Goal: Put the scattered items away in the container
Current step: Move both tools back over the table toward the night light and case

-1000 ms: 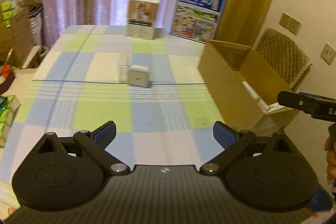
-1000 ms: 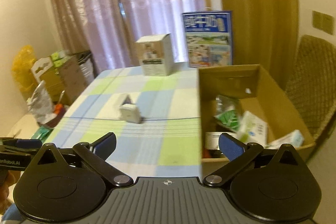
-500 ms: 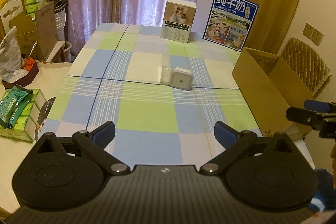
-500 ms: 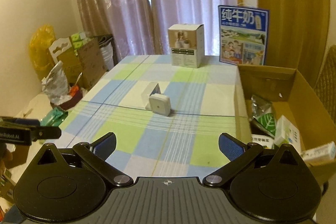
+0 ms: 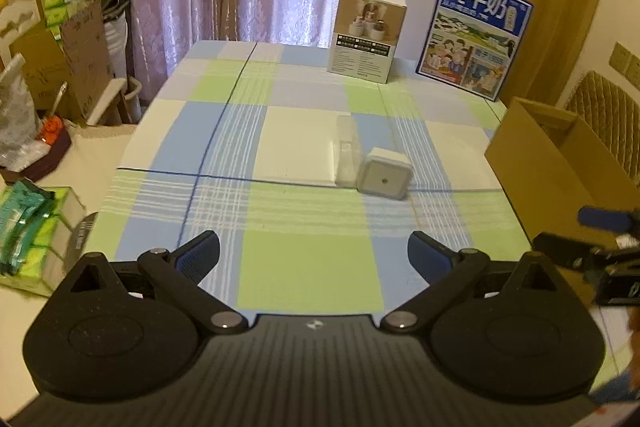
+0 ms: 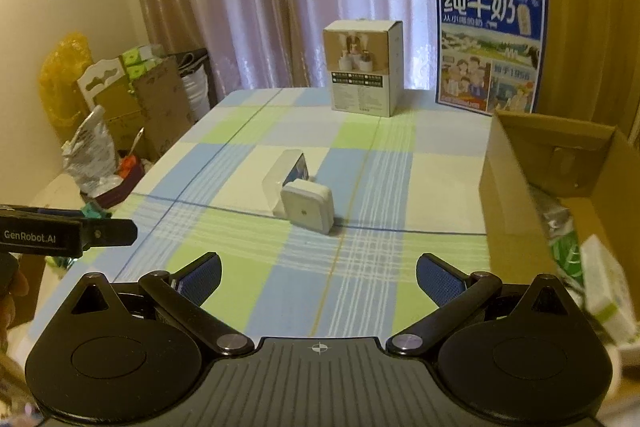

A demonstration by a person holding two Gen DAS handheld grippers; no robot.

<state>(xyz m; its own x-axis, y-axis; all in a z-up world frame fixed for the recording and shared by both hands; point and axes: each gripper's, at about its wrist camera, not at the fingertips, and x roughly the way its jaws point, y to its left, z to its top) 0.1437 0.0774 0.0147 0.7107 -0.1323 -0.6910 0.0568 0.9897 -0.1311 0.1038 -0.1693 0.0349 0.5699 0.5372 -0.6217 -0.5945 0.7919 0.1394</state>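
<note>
Near the middle of the checked blue, green and white table (image 5: 304, 267): a small white rounded-square plastic block (image 5: 384, 179) with a dark dot on its front face, standing on edge. Touching it at 10 o'clock, seen from the right wrist, a clear flat plastic case (image 6: 286, 175) with a blue card inside, also on edge.

Probably light and rigid, both of them; smooth shells, so likely slippery under the pads. Best taken across the block's two flat side faces, low enough not to tip it. Rounded corners a poor place to pinch. Case thin and possibly brittle; better held across its broad faces than by an edge, and lifted apart from the block so neither topples.

At 3 o'clock from the block, well apart: an open brown cardboard box (image 6: 520, 187) at the table's right edge. Inside, partly visible from the right wrist: a green-and-white packet (image 6: 562, 247) and a white carton with green print (image 6: 608, 279), blurred. Room left toward the far end, by the look of it.

Left gripper (image 5: 314, 251) spread wide, nothing between the blue pads, hovering over the near table edge. Right gripper (image 6: 318, 273) likewise wide apart and empty, at 6 o'clock from the block.

At 12 o'clock on the far table edge: a white-and-brown printed product box (image 5: 366, 35) and a blue milk poster board (image 5: 476, 35), upright.
</note>
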